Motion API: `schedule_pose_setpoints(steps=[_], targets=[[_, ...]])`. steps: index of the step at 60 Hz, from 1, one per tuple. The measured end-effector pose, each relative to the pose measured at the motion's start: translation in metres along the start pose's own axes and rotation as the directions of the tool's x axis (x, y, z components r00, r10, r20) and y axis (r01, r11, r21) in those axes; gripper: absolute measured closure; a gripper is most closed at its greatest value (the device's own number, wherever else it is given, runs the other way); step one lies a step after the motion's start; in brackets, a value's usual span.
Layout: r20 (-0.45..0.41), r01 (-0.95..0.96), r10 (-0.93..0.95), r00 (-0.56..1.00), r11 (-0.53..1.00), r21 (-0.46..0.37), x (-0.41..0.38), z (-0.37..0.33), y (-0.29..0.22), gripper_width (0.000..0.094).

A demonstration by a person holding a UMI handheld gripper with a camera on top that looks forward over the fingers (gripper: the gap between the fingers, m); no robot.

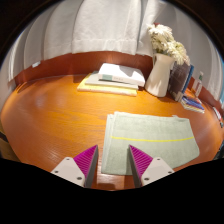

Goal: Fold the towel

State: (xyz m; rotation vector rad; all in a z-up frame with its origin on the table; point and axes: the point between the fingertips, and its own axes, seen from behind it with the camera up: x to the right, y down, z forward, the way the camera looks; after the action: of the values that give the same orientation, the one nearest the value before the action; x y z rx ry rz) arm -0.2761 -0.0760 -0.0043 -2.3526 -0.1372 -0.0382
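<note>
A pale green towel [150, 140] with a thin yellow stripe lies flat and folded on the round wooden table [55, 115], just ahead of the fingers. My gripper [113, 163] is open, its pink pads [88, 160] standing apart. The towel's near edge reaches into the gap between the fingers, with space at both sides. Nothing is held.
A white vase [160, 72] with pale flowers stands at the back right. Beside it are upright books [182, 80] and a booklet [194, 102]. A folded white cloth on a light board [115, 76] lies at the back. A curtain and a bench wall lie behind the table.
</note>
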Motion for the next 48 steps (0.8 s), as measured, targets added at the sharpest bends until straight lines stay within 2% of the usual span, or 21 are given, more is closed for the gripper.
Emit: schedule_pose_setpoints(steps=[3,8,12,13,20,28,36,41,48], targets=[[-0.008,-0.001,0.001,1.0,0.999,-0.033,0.0,0.006,0.005,0.0408],[-0.02,-0.067,0.067,0.998,0.998,-0.001,0.009,0.01,0.003,0.0565],[-0.066,-0.057,0.058,0.996,0.998,0.012,0.023,0.01,0.004,0.0817],[-0.078,-0.047,0.048,0.996,0.999,0.013,0.025,0.011,0.004,0.0851],[-0.075,0.004,-0.004,0.997,1.0,-0.009,0.025,0.014,0.006,0.0899],[-0.052,0.015,-0.018,0.998,0.999,-0.045,0.026,0.006,0.0,0.0906],[-0.085,0.043,-0.038,0.996,0.998,0.046,0.071,-0.034,-0.056,0.0906],[-0.139,0.047,-0.032,0.99,0.994,0.1,0.124,-0.06,-0.085,0.0906],[-0.182,0.016,0.009,0.983,0.99,0.139,0.203,-0.076,-0.093,0.0905]])
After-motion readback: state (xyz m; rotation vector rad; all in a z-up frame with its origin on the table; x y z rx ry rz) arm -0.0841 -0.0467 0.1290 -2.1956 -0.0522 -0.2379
